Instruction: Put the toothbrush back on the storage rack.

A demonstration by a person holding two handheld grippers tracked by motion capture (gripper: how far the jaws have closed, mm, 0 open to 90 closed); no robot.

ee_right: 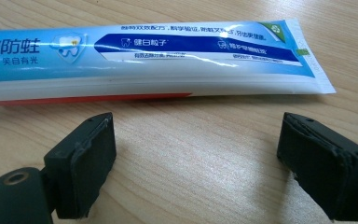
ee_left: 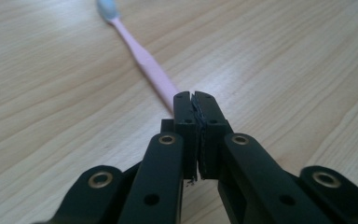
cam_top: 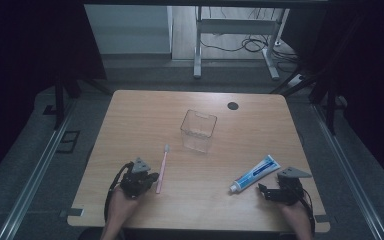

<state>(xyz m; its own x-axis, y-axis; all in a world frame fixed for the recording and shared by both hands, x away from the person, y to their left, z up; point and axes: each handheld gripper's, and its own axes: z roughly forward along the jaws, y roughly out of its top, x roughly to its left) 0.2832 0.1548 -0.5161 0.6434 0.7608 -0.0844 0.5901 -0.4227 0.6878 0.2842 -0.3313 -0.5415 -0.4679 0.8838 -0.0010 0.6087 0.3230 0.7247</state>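
A pink toothbrush (cam_top: 162, 167) with a pale head lies flat on the wooden table (cam_top: 130, 115), left of centre. My left gripper (cam_top: 150, 177) sits right beside its handle, near the lower end. In the left gripper view the left gripper (ee_left: 195, 95) is shut, pads pressed together with no gap. The toothbrush (ee_left: 144, 60) runs away from the jaw tips and its near end is hidden behind them. A blue and white toothpaste tube (cam_top: 255, 173) lies at the right. My right gripper (cam_top: 264, 190) rests open just short of the toothpaste tube (ee_right: 144, 60), and nothing sits between the jaws of the right gripper (ee_right: 196, 154).
A clear plastic container (cam_top: 198, 130) stands upright near the table's middle, beyond both items. A small black round cap (cam_top: 233, 105) sits flush in the tabletop at the far side. A person's hands hold both grippers at the near edge.
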